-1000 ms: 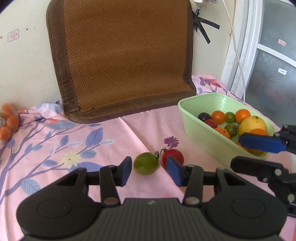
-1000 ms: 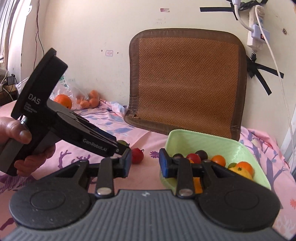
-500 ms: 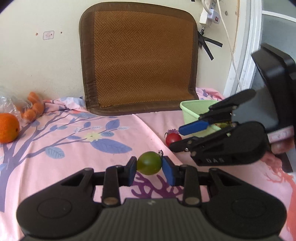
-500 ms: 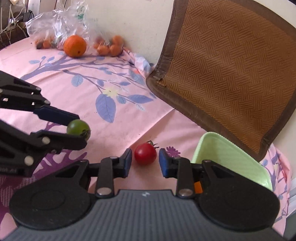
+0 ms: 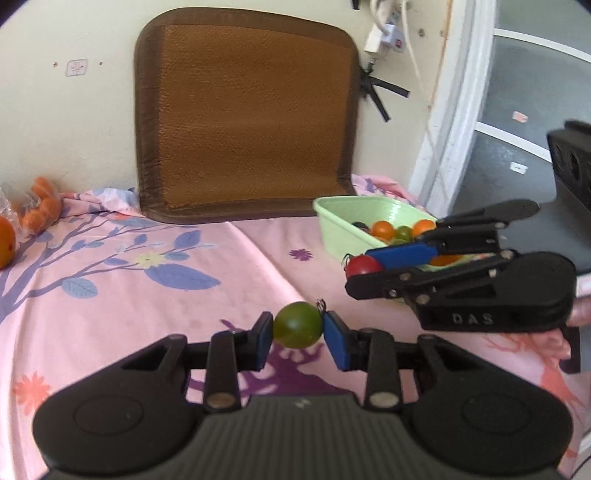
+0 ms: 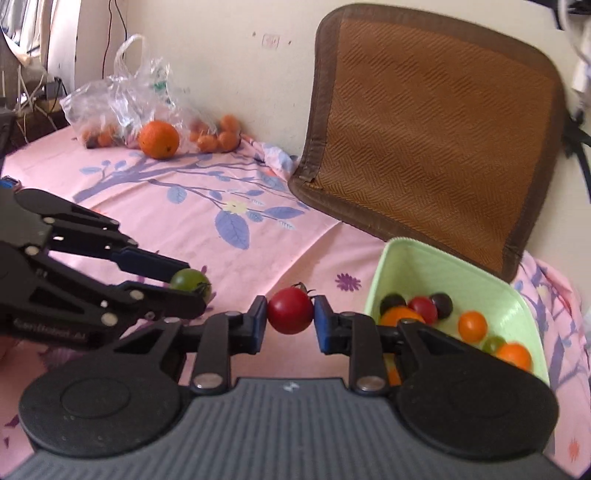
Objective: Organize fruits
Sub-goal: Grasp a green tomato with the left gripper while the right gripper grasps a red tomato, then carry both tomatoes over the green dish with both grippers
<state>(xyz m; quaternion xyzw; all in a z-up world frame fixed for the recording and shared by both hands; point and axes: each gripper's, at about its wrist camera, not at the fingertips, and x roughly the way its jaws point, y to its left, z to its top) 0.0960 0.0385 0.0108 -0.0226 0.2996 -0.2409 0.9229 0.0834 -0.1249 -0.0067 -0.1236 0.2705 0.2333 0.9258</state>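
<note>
On the side of the right gripper (image 5: 364,273), as the left wrist camera sees it, you can read "DAS" in raised letters. The writing on the left gripper's (image 5: 298,334) body in the right wrist view is too blurry to make out.

Left gripper's blue pads are clamped on a small round green tomato (image 5: 297,324), held just above the pink floral tablecloth (image 5: 110,280). Right gripper is squeezed onto a small red tomato (image 6: 290,311), right next to the light green plastic tub (image 6: 417,258), which holds orange, red, dark and green small fruits.

Only the right wrist view shows the clear plastic bag (image 6: 122,92) by the wall with the big orange (image 6: 159,139) in front of it. The left view catches just the orange's edge, plus a white power strip (image 5: 384,31) on the wall above the brown woven mat (image 5: 243,122).
</note>
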